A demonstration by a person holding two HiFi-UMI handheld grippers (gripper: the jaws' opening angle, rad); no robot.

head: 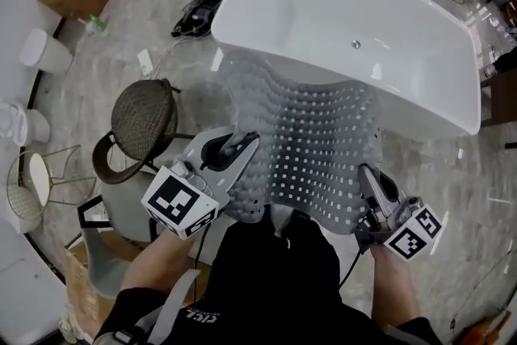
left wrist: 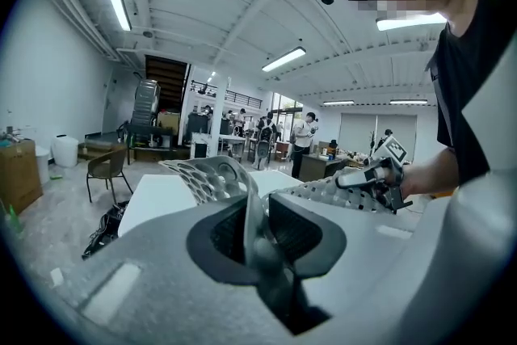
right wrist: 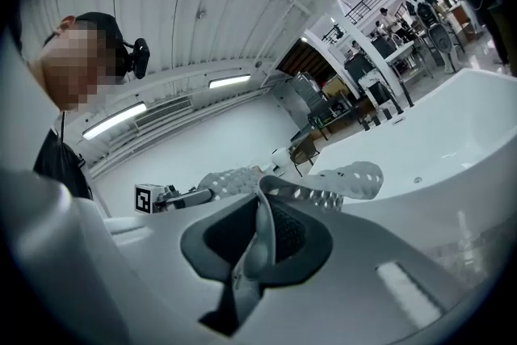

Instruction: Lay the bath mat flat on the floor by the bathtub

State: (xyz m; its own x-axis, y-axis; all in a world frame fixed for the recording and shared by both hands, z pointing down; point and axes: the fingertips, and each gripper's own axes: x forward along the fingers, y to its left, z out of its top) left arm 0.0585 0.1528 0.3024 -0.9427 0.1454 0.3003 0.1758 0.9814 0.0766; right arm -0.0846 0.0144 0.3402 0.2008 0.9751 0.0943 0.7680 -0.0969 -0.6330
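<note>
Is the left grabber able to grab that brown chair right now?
Probably not yet. The left gripper is shut on an edge of the bath mat, so its jaws are full. The brown chair stands close beside it with nothing between, so once it lets go, it likely could.

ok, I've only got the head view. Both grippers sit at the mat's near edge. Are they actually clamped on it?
Observer: Yes. Its own view shows the left gripper shut on a fold of the bath mat.
Operator: And right?
Observer: The right gripper is shut on the bath mat too, with the edge pinched between its jaws.
Operator: Anyone nearby?
Observer: People stand far back in the room beyond the bathtub; none are near it.
</note>
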